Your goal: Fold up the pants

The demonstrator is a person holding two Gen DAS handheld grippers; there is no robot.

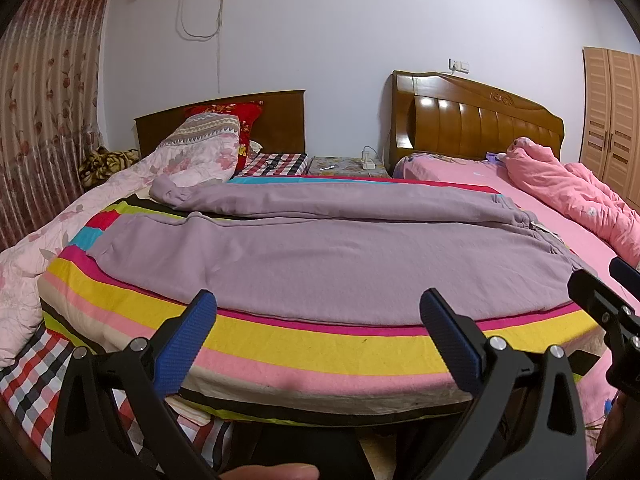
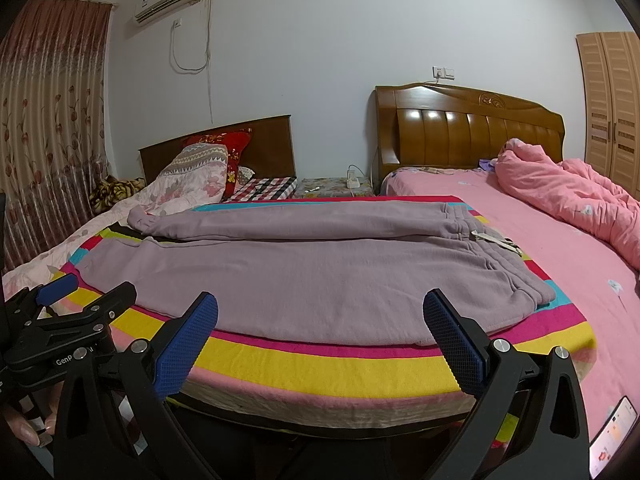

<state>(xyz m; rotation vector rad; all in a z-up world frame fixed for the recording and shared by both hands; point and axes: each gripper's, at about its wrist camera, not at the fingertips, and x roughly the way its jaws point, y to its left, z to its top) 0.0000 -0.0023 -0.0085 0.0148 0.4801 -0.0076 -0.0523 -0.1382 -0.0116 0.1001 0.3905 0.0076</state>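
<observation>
Two grippers hover side by side at the near edge of a striped blanket [image 1: 320,344], each with its blue-padded fingers spread wide, holding and touching nothing: the left gripper [image 1: 318,312] and the right gripper [image 2: 320,314]. Just beyond them, lilac pants [image 2: 304,276] lie flat across the blanket, waistband to the right, legs stretching left. Farther back stand two wooden headboards.
</observation>
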